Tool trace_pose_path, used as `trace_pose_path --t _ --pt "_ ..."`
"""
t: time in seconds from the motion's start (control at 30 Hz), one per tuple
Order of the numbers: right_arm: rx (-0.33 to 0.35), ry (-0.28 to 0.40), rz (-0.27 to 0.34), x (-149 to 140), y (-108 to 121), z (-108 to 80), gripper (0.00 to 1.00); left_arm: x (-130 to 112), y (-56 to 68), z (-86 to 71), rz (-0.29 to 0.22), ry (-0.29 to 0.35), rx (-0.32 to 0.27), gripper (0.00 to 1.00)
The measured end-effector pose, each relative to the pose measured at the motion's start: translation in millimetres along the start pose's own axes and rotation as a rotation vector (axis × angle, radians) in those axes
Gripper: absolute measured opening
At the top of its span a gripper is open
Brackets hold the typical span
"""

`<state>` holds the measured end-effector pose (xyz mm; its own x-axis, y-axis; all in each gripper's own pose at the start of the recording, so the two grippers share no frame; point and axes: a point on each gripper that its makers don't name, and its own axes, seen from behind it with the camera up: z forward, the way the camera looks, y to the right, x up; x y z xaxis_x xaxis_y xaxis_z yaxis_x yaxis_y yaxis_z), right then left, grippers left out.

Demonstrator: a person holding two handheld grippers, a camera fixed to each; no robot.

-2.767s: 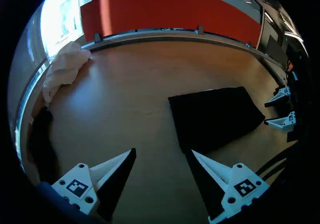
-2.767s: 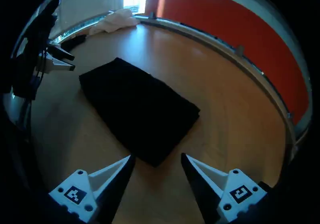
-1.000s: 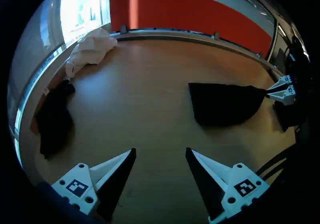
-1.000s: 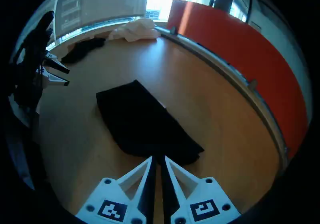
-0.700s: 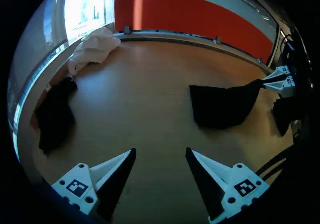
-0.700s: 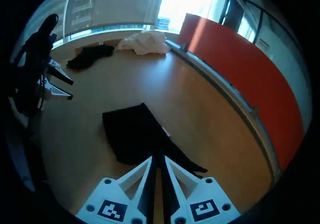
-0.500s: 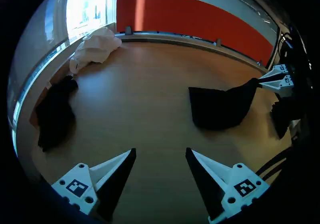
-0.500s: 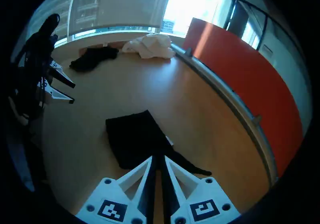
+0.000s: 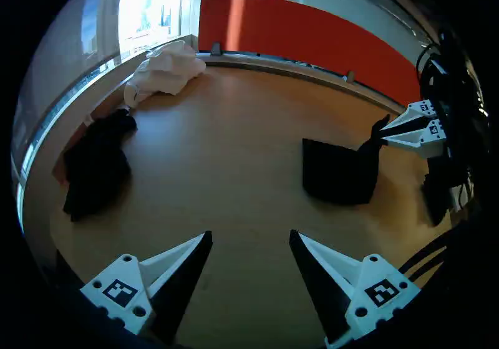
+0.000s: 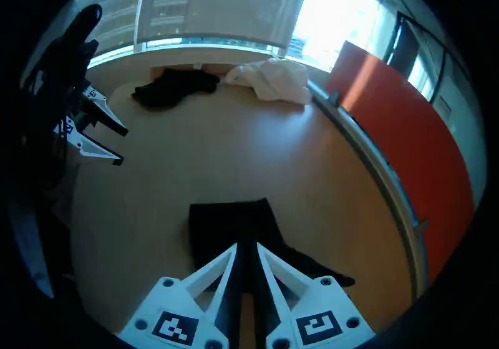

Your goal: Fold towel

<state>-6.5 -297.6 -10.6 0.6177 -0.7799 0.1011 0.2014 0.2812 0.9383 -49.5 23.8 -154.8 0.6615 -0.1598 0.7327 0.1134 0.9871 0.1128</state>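
Since 2.8 s ago: right gripper (image 10: 247, 248) went from spread over the flat towel (image 9: 337, 173) to pressed together on it, and has pulled upward. Towel was one long flat rectangle then; its footprint is shorter now, with one end drawn up into a peak. Both views have swung as well, so the cloths at the far edge sit closer to centre.

Right gripper: fingers clamped on a fold of the black fabric, which is sandwiched between the tips in the right gripper view. Seen from the left gripper view, it sits at the right side with its tips pointing left and the towel's raised corner hanging from them. Rest of the towel lies on the table (image 9: 218, 156), below and left of those tips. In the right gripper view a thin tail of fabric trails across the wood to the right of the fingers.

Left gripper (image 9: 249, 233): fingers wide apart, bare wood showing between them, well apart from the towel. In the right gripper view it's at the left edge, also visibly spread, tips pointing toward the middle of the table.

Other items on the table:
- white cloth (image 9: 165, 71), bunched in the far corner by the window (image 9: 150, 12)
- dark cloth (image 9: 93, 165), crumpled along the window-side edge near the white one; can't tell if they touch
- orange panel (image 9: 312, 34), running along the far edge
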Motion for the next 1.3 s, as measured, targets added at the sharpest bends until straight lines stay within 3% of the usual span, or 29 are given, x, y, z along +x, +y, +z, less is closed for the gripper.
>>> trace_pose_path --t 0.27,0.47,0.57,0.77,0.87,1.0,1.13,1.3 --pt "0.081 -0.041 -0.077 8 -26 44.5 0.08 -10 -7.5 -7.8 -0.042 0.006 0.013 0.92" --pt "0.135 -0.073 -0.061 2 -46 76.7 0.07 -17 -11.5 -9.8 -0.067 0.003 0.015 0.92" --pt "0.159 -0.089 -0.031 -3 -55 86.8 0.07 -19 -12.6 -10.3 -0.074 0.002 0.014 0.92" --pt "0.161 -0.093 -0.006 -7 -57 87.2 0.09 -20 -14.5 -10.9 -0.075 -0.001 0.011 0.92" --pt "0.149 -0.098 -0.005 -10 -55 84.8 0.25 -20 -14.7 -10.4 -0.072 -0.003 0.009 0.92" --pt "0.12 -0.095 0.005 -14 -49 79.6 0.6 -19 -14.6 -10.3 -0.066 -0.002 0.008 0.92" --pt "0.094 -0.086 0.037 -18 -45 70.4 0.73 -18 -14.4 -10.4 -0.063 -0.002 0.006 0.92" --pt "0.06 -0.079 0.108 -29 -40 59.3 0.75 -18 -12.5 -10.8 -0.062 -0.001 0.002 0.92"
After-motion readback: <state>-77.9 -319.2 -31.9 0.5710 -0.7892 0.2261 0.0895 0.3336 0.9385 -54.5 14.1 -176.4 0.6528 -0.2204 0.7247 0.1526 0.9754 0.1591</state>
